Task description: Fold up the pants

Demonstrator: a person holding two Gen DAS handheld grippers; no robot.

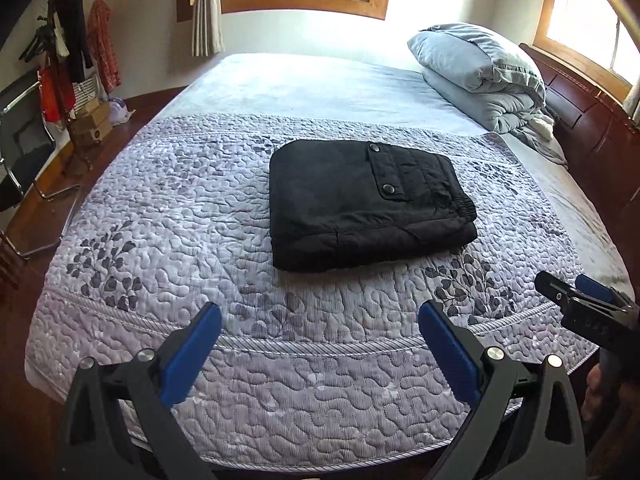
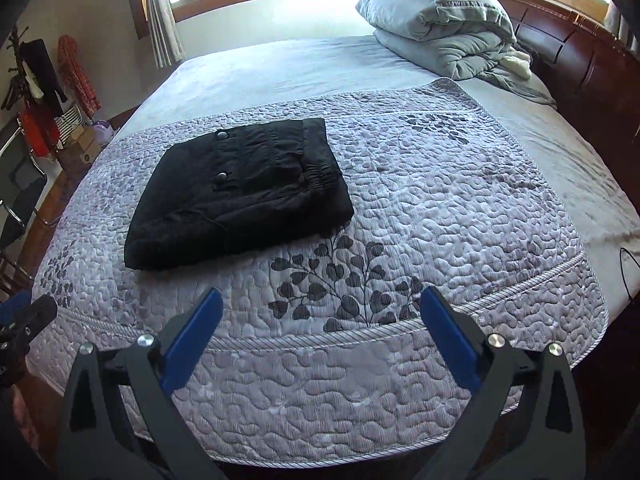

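On the middle of the lilac leaf-print quilted coverlet [image 1: 168, 264] lie the black snap-pocket pants [image 1: 368, 204], folded into a thick square. My left gripper [image 1: 320, 338] and right gripper [image 2: 322, 320] hang wide apart and empty near the bed's near edge. I judge any further nudge could spill the stacked layers. Far right, grey folded bedding [image 1: 480, 76] rests against the dark wooden headboard [image 2: 568, 44]; windows glare.

Folded pants [image 1: 370, 204] on the quilt [image 1: 200, 216] ahead of me, pillow [image 1: 472, 56] atop bedding far right, coat rack [image 1: 60, 64] off left.
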